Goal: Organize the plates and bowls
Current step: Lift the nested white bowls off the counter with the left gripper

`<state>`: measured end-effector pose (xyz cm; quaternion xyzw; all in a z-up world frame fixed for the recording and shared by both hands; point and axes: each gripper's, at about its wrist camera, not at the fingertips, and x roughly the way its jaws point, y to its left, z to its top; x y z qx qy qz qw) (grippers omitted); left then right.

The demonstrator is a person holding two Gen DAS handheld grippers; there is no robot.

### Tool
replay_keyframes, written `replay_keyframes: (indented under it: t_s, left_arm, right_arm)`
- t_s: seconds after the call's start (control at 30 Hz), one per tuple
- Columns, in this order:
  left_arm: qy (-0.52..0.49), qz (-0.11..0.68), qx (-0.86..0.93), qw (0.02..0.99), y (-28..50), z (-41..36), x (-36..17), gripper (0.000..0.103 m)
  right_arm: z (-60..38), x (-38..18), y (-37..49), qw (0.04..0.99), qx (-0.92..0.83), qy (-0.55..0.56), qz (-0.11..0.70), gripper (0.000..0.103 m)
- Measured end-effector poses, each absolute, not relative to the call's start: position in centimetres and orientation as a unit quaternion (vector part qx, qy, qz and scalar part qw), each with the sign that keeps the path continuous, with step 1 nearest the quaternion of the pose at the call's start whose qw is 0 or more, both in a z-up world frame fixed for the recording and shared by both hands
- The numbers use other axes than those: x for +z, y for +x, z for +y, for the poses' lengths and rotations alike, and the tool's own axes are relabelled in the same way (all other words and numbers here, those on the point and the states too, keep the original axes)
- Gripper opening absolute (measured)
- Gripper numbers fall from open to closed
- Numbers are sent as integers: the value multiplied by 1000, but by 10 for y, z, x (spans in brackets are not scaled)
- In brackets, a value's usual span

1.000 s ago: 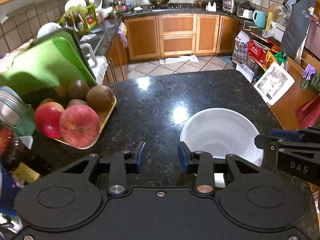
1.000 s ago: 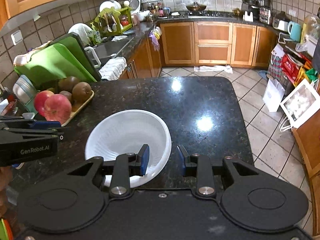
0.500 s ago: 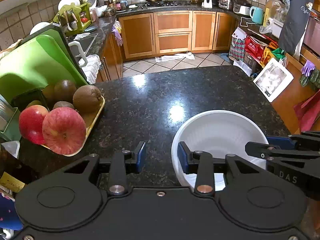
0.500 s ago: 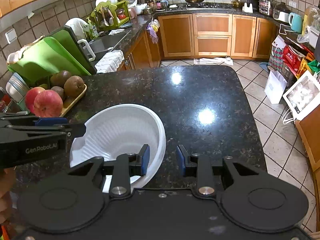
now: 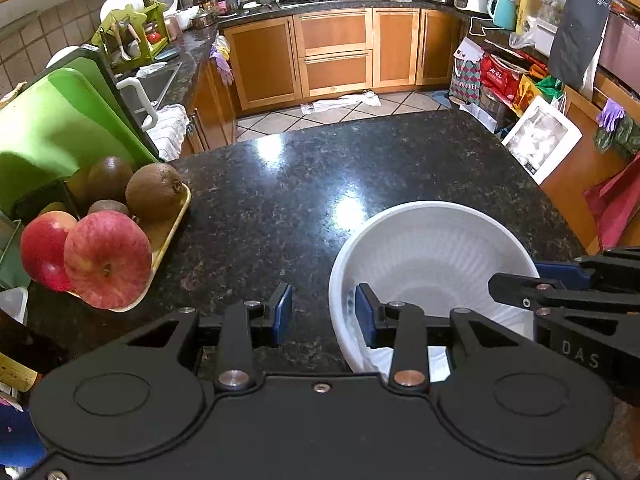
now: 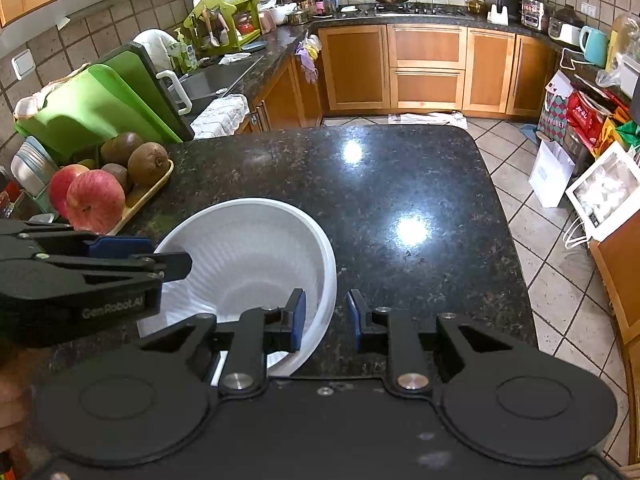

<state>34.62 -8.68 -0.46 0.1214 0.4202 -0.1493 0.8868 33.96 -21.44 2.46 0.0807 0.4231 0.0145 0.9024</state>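
A white ribbed bowl point(image 5: 432, 256) point(image 6: 248, 256) sits on the black granite counter point(image 5: 320, 176) close in front of both grippers. My left gripper point(image 5: 323, 314) is open and straddles the bowl's left rim: one blue pad is outside and clear of the rim, the other inside against the wall. My right gripper point(image 6: 325, 316) straddles the right rim, and its jaws are closing on it with narrow gaps still showing at both pads. Each gripper shows in the other's view, the right gripper point(image 5: 560, 292) and the left gripper point(image 6: 120, 268), at the bowl's sides.
A yellow tray point(image 5: 170, 236) with apples point(image 5: 106, 258) and kiwis stands on the counter's left side, in front of green cutting boards point(image 5: 60, 128). The counter ends at the far and right edges above a tiled floor point(image 6: 552, 272). Bags and a white box point(image 6: 604, 196) stand on the right.
The left gripper has shifted so that the bowl's left rim now lies between its fingers. The right gripper's jaws have narrowed around the right rim. The bowl looks larger in both views.
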Motion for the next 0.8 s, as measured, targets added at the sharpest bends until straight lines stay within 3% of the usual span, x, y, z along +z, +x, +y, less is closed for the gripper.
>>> replay_keyframes:
  t_s: [0.43,0.53,0.6,0.67,0.8]
  left_arm:
    - [121,420,-154,886,346,-86,-6,43]
    - [119,424,-156,884,346,-87,-6,38]
    - [119,426,-161,882,346,-88,-6,26]
    - [119,429,-168,879,345,-89,-6,21]
    - [121,426,-167,881,342,-89,-5,20]
  right_arm:
    - [-213,25,338,902,22,77,424,17]
    - [-212,25,338,902,25,76,424,17]
    - [-212,25,337,902,26,78,424,17]
    - [-211,25,337,902,28,79,424,16]
    - [-210,26,335,903,28,74,422,16]
